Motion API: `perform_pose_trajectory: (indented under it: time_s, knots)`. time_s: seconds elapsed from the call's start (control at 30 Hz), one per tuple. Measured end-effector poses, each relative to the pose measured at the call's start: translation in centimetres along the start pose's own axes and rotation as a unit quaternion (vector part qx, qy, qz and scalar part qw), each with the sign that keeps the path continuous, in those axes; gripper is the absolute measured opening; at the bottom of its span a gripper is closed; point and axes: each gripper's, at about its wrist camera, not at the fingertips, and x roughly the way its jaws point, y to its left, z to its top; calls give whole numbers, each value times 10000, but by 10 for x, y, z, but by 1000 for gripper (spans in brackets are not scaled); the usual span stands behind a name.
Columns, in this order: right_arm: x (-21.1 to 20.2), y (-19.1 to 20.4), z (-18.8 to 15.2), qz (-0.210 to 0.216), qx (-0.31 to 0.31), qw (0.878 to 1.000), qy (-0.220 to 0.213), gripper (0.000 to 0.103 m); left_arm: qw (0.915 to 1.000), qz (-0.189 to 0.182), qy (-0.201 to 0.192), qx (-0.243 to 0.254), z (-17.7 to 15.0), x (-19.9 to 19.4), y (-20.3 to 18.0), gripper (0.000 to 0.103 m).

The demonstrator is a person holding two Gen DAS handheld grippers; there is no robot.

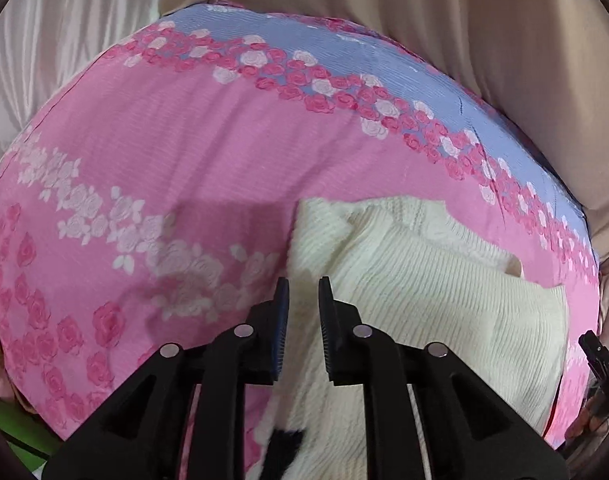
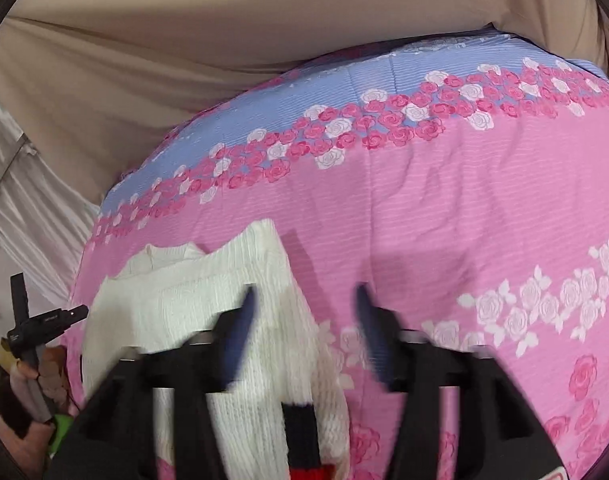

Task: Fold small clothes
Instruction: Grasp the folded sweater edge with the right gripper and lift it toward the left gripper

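In the left wrist view the left gripper (image 1: 303, 292) hangs over the left edge of the cream knit sweater (image 1: 424, 264), which lies on the pink rose-print bed cover (image 1: 184, 160). Its fingers (image 1: 282, 300) stand a narrow gap apart with nothing pinched between them; the knit shows through the gap but sits below the pads, not in them. From here the sweater spreads away to the right and forward, its folded top edge running across the view and a dark trim patch (image 1: 284, 444) showing near the bottom. In the right wrist view the right gripper (image 2: 304, 304) has its fingers (image 2: 244, 320) wide apart and blurred, empty. The left finger overlaps the sweater's right border while the other is over bare cover, so the garment (image 2: 184, 312) lies to the left of and below this gripper, its long axis running from the near edge toward the far collar end. The two grippers thus sit at opposite side edges, and a fold across that axis would probably need both to close on their own edge first.
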Motion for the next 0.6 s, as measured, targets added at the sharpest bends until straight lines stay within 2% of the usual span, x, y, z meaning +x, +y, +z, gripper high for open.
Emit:
perform_pose_trajectory:
  time_s: [0.17, 0.23, 0.27, 0.37, 0.4, 0.43, 0.47, 0.5, 0.53, 0.57, 0.6]
  knots:
    - [66, -6, 3, 601, 612, 9922, 906, 70, 9986, -21, 355, -395, -22, 18, 22, 18]
    - [79, 7, 3, 959, 671, 9874, 1064, 47, 9979, -106, 292, -574, -27, 17, 24, 18]
    - [72, 23, 5, 1021, 420, 9893, 949, 22, 9977, -99, 267, -607, -27, 16, 24, 18]
    - [16, 67, 7, 1084, -580, 9924, 0, 21, 9982, -123, 226, -547, -31, 10, 23, 18]
    - [4, 77, 5, 797, -949, 9921, -214, 22, 9984, -137, 213, -503, -32, 9, 24, 18]
    - [0, 85, 0, 150, -1476, 9882, -385, 25, 9987, -126, 211, -455, -34, 8, 23, 19]
    - [7, 85, -7, -369, -1792, 9826, -325, 37, 9988, -89, 221, -424, -36, 9, 23, 19]
    - [21, 80, -12, -857, -1927, 9775, -27, 32, 9989, -62, 231, -402, -36, 11, 22, 19]
    - [30, 77, -16, -1086, -1947, 9747, 171, 26, 9989, -38, 240, -401, -37, 13, 22, 19]
    - [34, 75, -21, -1138, -1940, 9739, 306, 21, 9988, -26, 258, -418, -37, 14, 21, 20]
    - [33, 78, -26, -1048, -1925, 9752, 312, 21, 9987, -26, 264, -427, -36, 15, 21, 19]
